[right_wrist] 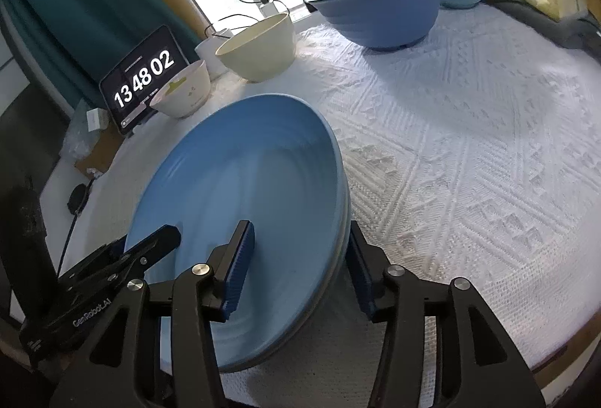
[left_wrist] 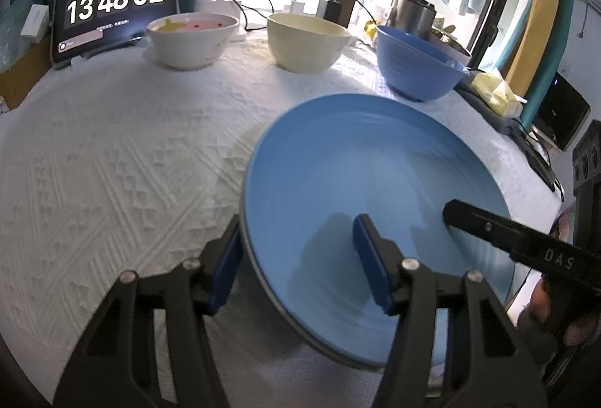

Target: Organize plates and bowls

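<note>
My left gripper (left_wrist: 296, 265) straddles the near-left rim of the blue plate (left_wrist: 375, 175) – one pad outside the edge, one over the plate's face, jaws spread and not pressing. My right gripper (right_wrist: 300, 269) straddles the opposite rim likewise, jaws apart. The plate lies on the white textured tablecloth (left_wrist: 112, 152), apparently atop another plate. Behind it stand three bowls in a row – white patterned bowl (left_wrist: 192, 42), cream bowl (left_wrist: 307, 42), blue bowl (left_wrist: 419, 64).
</note>
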A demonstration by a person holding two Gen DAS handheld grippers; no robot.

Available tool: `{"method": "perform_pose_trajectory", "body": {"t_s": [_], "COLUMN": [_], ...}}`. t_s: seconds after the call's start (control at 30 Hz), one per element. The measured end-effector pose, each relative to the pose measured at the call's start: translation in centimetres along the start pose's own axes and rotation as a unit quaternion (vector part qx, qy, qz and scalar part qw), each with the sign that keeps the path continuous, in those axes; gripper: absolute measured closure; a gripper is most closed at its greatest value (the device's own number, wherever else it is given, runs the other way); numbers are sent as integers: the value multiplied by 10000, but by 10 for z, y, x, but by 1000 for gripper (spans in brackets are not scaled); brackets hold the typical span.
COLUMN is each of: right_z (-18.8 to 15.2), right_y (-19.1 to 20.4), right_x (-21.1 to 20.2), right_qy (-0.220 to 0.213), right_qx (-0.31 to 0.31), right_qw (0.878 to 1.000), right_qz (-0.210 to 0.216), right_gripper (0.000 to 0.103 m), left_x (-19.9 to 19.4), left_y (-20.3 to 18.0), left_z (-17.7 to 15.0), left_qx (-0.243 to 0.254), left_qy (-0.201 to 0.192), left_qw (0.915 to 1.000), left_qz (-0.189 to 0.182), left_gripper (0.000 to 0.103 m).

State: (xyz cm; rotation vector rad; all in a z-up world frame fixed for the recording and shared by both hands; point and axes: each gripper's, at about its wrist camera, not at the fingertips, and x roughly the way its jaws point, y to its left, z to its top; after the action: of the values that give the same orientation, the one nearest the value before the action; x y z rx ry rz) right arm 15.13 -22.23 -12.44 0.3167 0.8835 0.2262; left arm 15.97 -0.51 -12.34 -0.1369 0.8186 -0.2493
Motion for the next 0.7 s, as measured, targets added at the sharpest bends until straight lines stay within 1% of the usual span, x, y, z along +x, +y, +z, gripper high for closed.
{"method": "perform_pose_trajectory", "body": {"t_s": [0.27,0.7], "right_z": [3,19], "right_y": [2,22], "right_x": [2,12], "right_qy": [45,0], "right_qx": [-14,-226], "right_qw": [10000,9997], "right_qz": [-40,-17], "right_gripper": [51,51], "left_x": [-3,-9], "left_y": [1,22], "left_z": [0,9], "left_qx": [-29,-240], "left_qy": [-72,-234], "left_qw": [10000,9994], "left_qz": [40,106], "left_gripper": [44,44]}}
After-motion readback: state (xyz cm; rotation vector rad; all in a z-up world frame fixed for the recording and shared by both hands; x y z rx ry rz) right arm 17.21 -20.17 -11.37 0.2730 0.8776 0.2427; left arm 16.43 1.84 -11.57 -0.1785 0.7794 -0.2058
